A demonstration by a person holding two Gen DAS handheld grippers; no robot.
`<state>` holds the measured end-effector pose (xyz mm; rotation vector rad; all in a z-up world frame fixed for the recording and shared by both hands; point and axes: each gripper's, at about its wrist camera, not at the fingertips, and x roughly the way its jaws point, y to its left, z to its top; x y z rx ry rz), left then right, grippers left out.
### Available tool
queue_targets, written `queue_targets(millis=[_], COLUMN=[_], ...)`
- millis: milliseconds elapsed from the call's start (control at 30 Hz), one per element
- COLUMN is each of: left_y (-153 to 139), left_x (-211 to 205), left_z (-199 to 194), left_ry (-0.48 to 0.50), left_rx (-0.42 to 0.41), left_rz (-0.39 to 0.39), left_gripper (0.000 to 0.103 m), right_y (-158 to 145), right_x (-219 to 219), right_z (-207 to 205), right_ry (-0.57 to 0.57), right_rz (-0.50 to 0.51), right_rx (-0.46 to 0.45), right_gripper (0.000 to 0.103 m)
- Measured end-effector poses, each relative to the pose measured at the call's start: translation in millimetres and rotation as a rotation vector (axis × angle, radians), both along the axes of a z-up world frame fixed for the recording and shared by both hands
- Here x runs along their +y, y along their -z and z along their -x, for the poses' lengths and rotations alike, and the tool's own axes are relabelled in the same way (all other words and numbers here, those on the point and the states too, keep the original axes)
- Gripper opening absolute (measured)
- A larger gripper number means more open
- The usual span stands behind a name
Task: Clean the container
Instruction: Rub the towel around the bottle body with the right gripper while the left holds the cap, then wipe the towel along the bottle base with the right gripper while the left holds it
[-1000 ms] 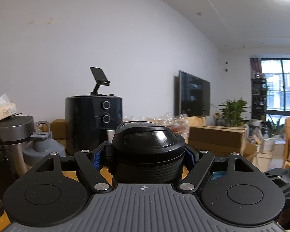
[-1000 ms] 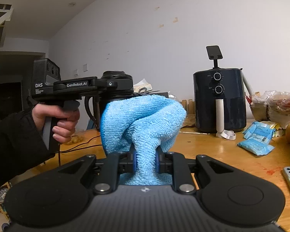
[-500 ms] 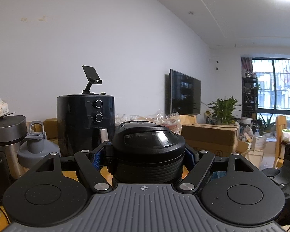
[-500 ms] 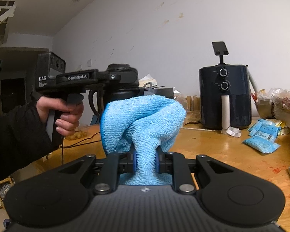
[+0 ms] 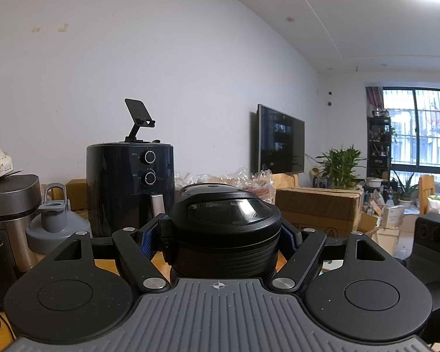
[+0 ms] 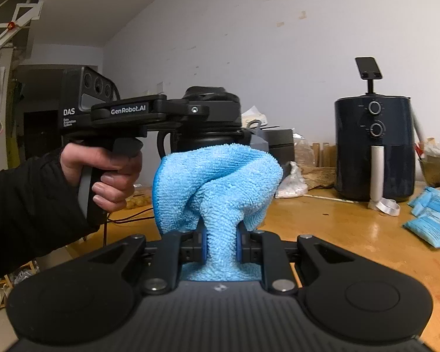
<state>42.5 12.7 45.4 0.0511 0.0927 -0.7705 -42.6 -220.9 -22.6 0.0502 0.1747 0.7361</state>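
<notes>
Cloth (image 6: 217, 182) only in right view; television (image 5: 280, 139) only left.

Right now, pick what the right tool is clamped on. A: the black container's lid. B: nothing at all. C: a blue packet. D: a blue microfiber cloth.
D: in the right wrist view the right tool pinches a bunched blue microfiber cloth between its blue pads, while the left tool grips the black container.
</notes>
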Motion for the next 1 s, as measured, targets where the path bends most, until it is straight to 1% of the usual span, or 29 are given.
queue_targets(millis=[400, 533, 833, 1000], left_y=[0, -1, -2, -4], left_x=[0, -1, -4, -5], left_z=[-1, -1, -2, -2], left_ry=[0.0, 0.0, 0.001, 0.001], left_rx=[0.002, 0.004, 0.005, 0.005], left_rz=[0.0, -0.001, -0.003, -0.004], left_gripper=[0.075, 0.075, 0.075, 0.075], right_y=[-3, -3, 9, 8], right_x=[16, 20, 18, 17], right_z=[-15, -19, -25, -25], right_ry=[-0.018, -0.017, -0.018, -0.012], right_rz=[0.0, 0.017, 0.036, 0.026], right_rx=[-0.014, -0.018, 0.016, 0.009], right_gripper=[0.014, 0.015, 0.014, 0.014])
